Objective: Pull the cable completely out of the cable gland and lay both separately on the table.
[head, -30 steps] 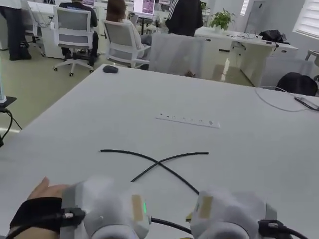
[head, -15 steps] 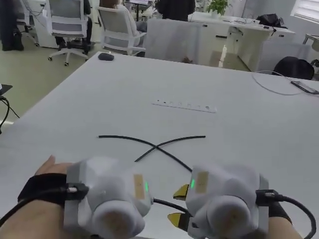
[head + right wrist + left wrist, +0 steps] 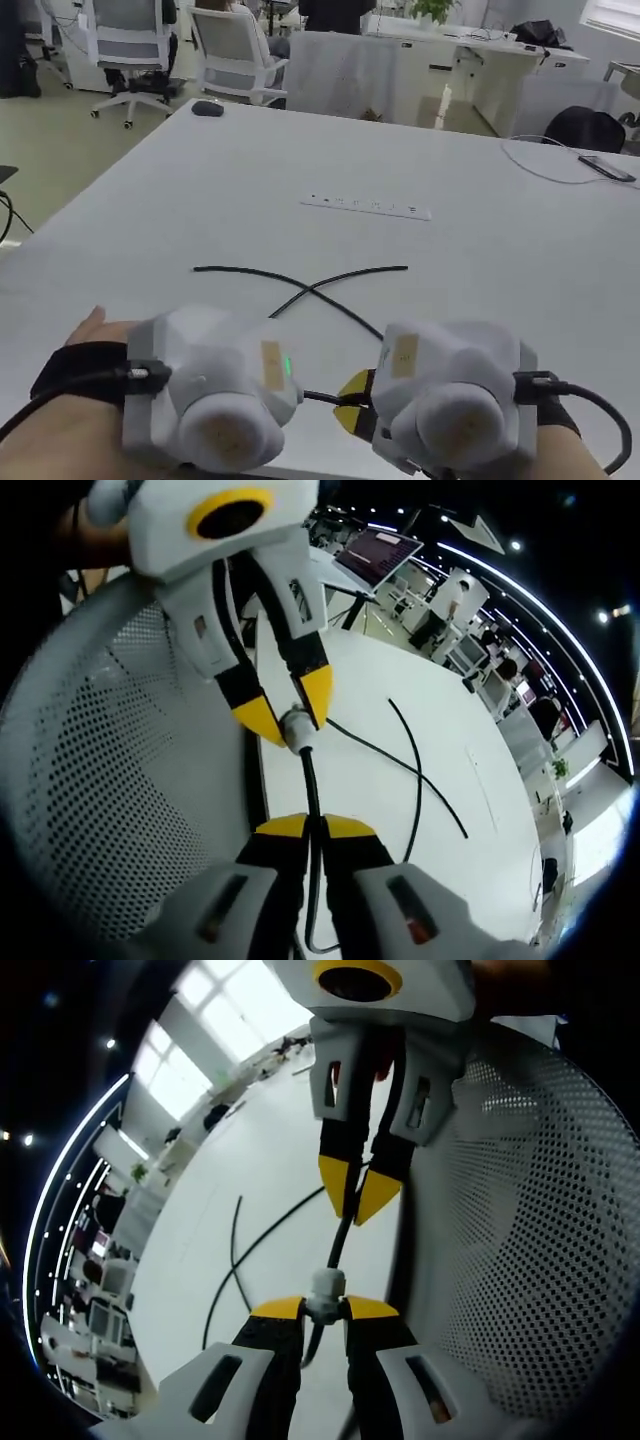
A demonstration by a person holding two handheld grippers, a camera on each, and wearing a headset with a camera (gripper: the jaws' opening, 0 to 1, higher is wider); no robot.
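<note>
Your left gripper (image 3: 323, 1309) clamped on one cable gland (image 3: 325, 1291); your right gripper (image 3: 311, 826) pinched shut on one cable (image 3: 309, 778). Two loose cables (image 3: 312, 291) crossed on table (image 3: 500, 290).

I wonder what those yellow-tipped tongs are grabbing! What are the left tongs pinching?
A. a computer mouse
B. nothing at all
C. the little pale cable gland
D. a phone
C: in the left gripper view the left tongs are shut on the pale cable gland, and the black cable runs out of it to the right tongs, which pinch the cable.
</note>
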